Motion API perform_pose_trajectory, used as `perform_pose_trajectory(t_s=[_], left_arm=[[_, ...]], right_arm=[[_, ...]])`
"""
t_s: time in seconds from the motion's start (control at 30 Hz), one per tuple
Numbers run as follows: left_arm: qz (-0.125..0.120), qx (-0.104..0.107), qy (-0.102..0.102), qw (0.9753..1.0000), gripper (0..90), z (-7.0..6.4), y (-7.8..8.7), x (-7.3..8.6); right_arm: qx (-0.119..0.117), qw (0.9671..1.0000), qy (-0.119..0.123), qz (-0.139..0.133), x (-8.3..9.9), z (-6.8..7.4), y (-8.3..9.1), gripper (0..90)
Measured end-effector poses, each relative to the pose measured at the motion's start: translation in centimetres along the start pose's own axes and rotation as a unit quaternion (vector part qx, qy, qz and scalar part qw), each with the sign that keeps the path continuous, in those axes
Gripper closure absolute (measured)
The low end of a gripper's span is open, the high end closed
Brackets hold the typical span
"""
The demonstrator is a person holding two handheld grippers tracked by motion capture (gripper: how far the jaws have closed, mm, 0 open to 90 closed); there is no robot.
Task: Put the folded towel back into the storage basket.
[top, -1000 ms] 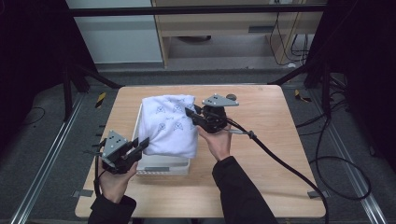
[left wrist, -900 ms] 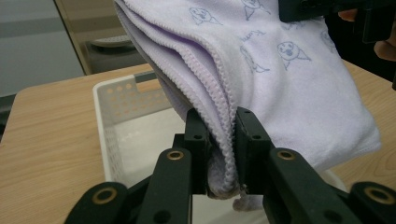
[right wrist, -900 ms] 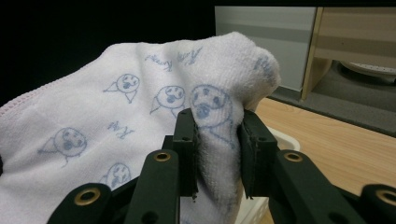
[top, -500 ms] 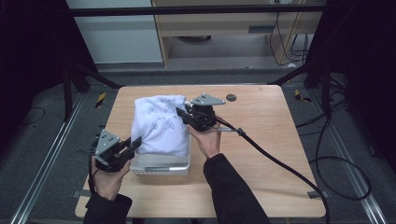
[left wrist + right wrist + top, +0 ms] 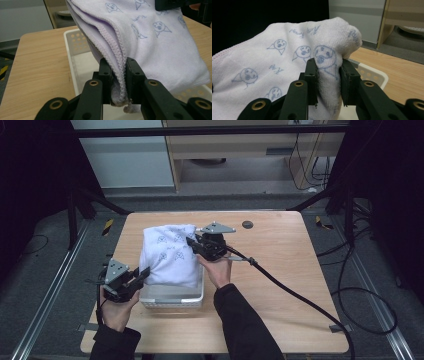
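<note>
Both tongs clench the seal-print towel: left tongs on its stitched hem, right tongs on a bunched fold. Soft, light, floppy; edges grip best.

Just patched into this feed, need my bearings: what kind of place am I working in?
Probably a lab or recording workspace, not a home: a lone wooden table inside a black metal frame, loose cables on grey floor, and a towel held over a white basket.

The white printed terry towel hangs over the white perforated plastic basket on the rectangular wooden table, between the left gripper and right gripper.
</note>
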State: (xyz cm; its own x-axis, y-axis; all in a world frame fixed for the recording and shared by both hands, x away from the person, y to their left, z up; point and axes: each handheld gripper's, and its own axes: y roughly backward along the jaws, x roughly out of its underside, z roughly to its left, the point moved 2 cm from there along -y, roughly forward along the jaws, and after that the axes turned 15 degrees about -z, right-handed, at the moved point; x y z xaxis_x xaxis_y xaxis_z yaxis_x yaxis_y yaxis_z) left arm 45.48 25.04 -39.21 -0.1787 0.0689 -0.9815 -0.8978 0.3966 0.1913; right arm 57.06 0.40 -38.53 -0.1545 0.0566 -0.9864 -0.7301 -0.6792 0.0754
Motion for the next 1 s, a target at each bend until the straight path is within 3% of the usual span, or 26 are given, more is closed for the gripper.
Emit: perform_pose_trajectory(t_s=[0.33,1.0], left_arm=[[0.019,-0.006,0.001,0.9998,76.0,0.3,-0.7,1.1],[0.053,-0.014,-0.009,0.9984,75.9,0.2,-2.1,3.1]], right_arm=[[0.004,0.9999,-0.004,0.014,1.3,-0.3,-1.0,71.0],[0.020,0.9988,0.014,0.044,3.6,-0.4,-2.1,70.1]])
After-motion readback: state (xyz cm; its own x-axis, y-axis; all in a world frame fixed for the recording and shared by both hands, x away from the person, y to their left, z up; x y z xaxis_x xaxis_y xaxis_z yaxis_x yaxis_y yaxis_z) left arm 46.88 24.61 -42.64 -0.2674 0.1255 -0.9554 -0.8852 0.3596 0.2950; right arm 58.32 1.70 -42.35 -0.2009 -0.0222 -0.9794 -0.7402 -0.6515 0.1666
